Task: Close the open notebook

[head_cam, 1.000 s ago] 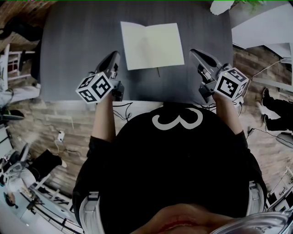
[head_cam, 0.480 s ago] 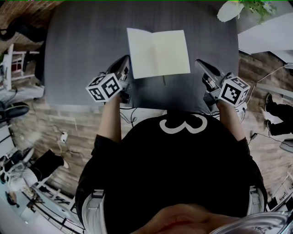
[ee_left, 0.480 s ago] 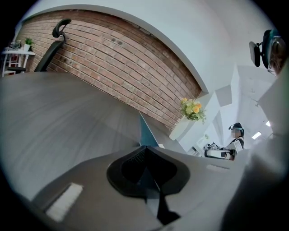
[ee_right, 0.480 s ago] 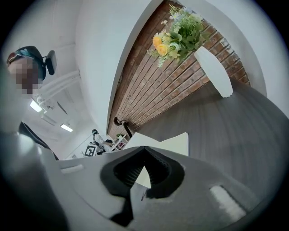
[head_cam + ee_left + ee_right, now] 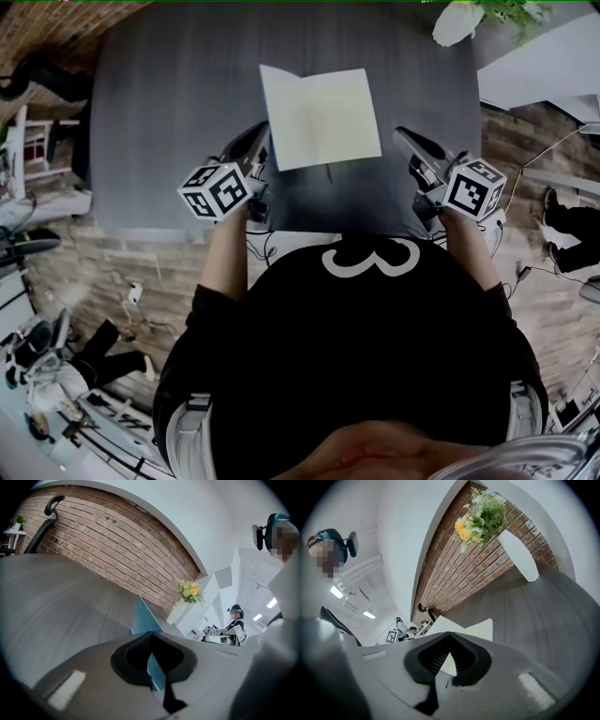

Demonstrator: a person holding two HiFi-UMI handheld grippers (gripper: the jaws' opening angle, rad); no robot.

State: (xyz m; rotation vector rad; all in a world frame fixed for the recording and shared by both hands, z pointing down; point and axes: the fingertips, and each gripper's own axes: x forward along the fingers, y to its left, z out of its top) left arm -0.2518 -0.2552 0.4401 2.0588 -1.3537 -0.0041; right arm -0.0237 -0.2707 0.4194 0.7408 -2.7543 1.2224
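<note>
The open notebook [image 5: 319,116] lies flat on the dark grey table [image 5: 178,103], cream pages up, a thin ribbon [image 5: 328,172] trailing from its near edge. My left gripper [image 5: 260,134] is shut, its tip just beside the notebook's near-left corner. In the left gripper view the jaws [image 5: 150,634] meet with nothing between them, and the notebook [image 5: 143,617] shows right past them. My right gripper [image 5: 401,135] is shut and empty, a short way right of the notebook's near-right corner. The right gripper view shows the pages [image 5: 480,629] beyond its joined tip [image 5: 448,633].
A white vase with yellow flowers [image 5: 457,19] stands at the table's far right corner. The table's near edge [image 5: 309,231] runs just in front of the person's body. A brick wall [image 5: 117,545] lies beyond the table. Chairs and gear crowd the floor at left.
My left gripper has moved forward and right to the notebook's near-left corner. The right gripper has barely shifted relative to the notebook. The head view itself has shifted.
</note>
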